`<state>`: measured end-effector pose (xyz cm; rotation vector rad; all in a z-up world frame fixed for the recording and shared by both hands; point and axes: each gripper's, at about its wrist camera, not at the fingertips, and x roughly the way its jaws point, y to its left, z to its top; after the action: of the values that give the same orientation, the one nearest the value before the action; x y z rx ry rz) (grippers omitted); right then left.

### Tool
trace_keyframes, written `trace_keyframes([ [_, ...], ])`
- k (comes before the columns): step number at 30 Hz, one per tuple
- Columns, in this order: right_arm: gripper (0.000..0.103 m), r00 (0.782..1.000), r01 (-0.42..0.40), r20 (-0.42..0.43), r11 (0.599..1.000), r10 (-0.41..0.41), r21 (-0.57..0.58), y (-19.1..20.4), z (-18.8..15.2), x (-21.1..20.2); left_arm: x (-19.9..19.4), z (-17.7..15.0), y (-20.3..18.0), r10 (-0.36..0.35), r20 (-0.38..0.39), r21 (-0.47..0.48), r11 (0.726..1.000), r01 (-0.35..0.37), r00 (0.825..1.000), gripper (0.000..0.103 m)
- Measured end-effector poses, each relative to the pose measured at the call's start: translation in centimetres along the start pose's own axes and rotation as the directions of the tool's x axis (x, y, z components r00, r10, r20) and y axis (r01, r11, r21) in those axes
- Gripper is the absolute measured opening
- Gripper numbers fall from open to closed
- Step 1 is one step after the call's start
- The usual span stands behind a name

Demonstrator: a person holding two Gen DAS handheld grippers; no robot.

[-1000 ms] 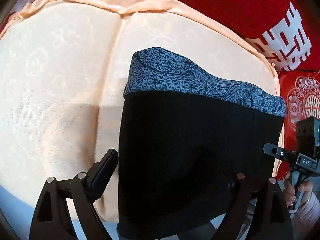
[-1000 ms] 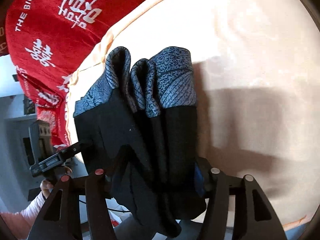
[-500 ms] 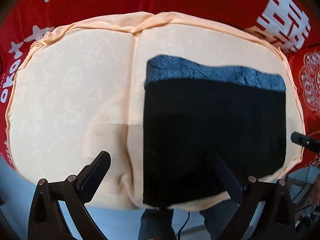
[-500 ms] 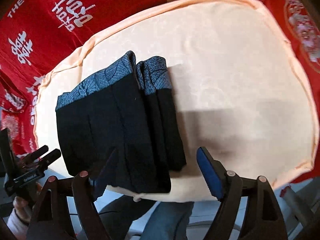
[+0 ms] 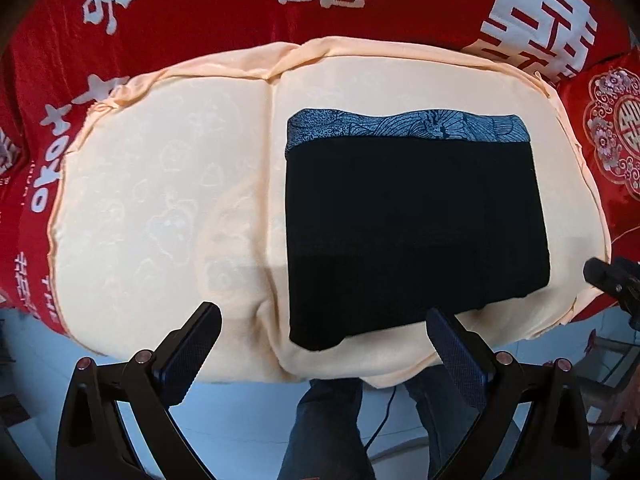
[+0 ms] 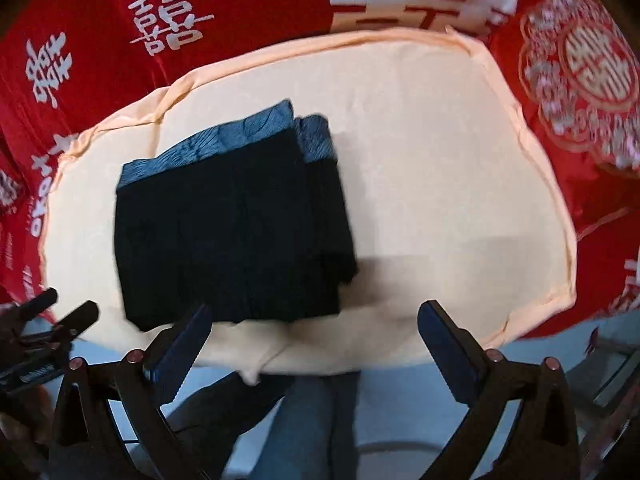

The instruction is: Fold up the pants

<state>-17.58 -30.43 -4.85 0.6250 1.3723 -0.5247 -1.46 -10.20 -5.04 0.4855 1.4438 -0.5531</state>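
Note:
The black pants (image 5: 412, 232) lie folded into a flat rectangle on the peach cushion (image 5: 160, 200), with the blue patterned waistband (image 5: 404, 128) at the far edge. In the right wrist view the pants (image 6: 228, 232) lie on the left half of the cushion (image 6: 440, 200). My left gripper (image 5: 324, 340) is open and empty, held back above the cushion's near edge. My right gripper (image 6: 312, 332) is open and empty, also above the near edge. Neither touches the pants.
A red cloth with white characters (image 5: 320, 0) covers the surface behind and around the cushion. A red embroidered pillow (image 5: 616, 128) lies at the right. The person's legs in jeans (image 5: 332, 420) stand below the cushion edge. The other gripper's tip (image 5: 608, 280) shows at right.
Both grippers let go of the pants, opened, and pulled back from the cushion. The pants now lie flat and folded instead of being held up.

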Motion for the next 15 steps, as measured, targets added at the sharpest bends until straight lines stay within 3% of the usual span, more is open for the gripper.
trace_keyframes([
  [4, 0.103, 1.0, -0.016, -0.007, 1.0, 0.016, 0.015, 0.8, -1.1, -1.5, -1.3, -0.3, -0.3, 0.014, 0.006, 0.005, 1.0, -0.014, 1.0, 0.103],
  [15, 0.103, 0.999, 0.048, 0.025, 0.997, -0.047, -0.052, 5.0, -2.5, -4.4, -3.9, -1.6, -0.2, 0.046, 0.017, 0.036, 0.998, -0.047, 0.999, 0.103],
])
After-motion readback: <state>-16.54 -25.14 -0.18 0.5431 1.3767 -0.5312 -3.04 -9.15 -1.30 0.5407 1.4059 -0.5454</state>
